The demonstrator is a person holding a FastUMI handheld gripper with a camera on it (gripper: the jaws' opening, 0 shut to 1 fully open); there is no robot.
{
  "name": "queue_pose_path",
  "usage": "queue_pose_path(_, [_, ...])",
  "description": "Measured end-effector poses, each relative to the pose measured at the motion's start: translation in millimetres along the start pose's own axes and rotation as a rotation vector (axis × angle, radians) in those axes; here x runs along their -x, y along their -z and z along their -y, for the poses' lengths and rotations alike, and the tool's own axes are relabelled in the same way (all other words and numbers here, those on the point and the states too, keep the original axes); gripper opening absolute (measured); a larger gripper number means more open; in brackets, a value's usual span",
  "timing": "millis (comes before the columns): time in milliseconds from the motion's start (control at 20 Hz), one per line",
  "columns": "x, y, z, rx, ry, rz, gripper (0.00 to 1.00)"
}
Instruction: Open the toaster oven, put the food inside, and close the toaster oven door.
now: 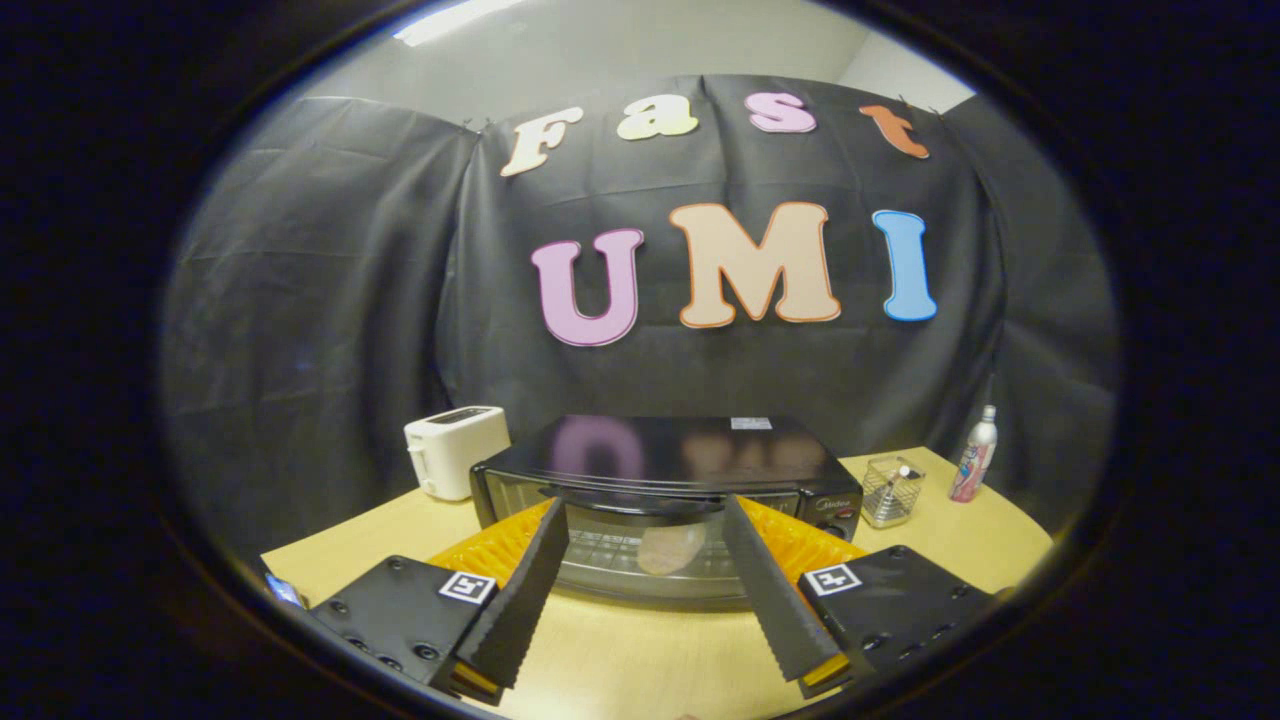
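Note:
A black toaster oven (660, 450) stands on the wooden table (640, 650) straight ahead of me. Its glass door (610, 555) looks upright against the front, with the dark handle (630, 498) along its top edge. Through the glass I see a pale pinkish piece of food (670, 548) lying on the wire rack. My gripper (645, 508) is open wide, with nothing between the fingers. The fingertips reach up to about the level of the handle, one on either side of its middle. Whether they touch the door I cannot tell.
A white pop-up toaster (455, 450) stands left of the oven. To the oven's right are a clear container (892, 490) and a slim spray bottle (975, 455). The oven's control knobs (835, 515) are on its right front. Bare tabletop lies between me and the oven.

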State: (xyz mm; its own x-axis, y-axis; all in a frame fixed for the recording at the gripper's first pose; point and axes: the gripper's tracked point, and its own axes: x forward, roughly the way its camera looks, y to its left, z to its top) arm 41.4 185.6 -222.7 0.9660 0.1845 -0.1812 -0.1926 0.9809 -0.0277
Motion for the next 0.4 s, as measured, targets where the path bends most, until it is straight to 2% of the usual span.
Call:
queue_pose_path(200, [28.0, -21.6, -8.6, 0.005, -0.064, 0.016, 0.96])
queue_pose_path(400, [46.1, -43.3, -0.9, -0.008, -0.070, 0.051, 0.96])
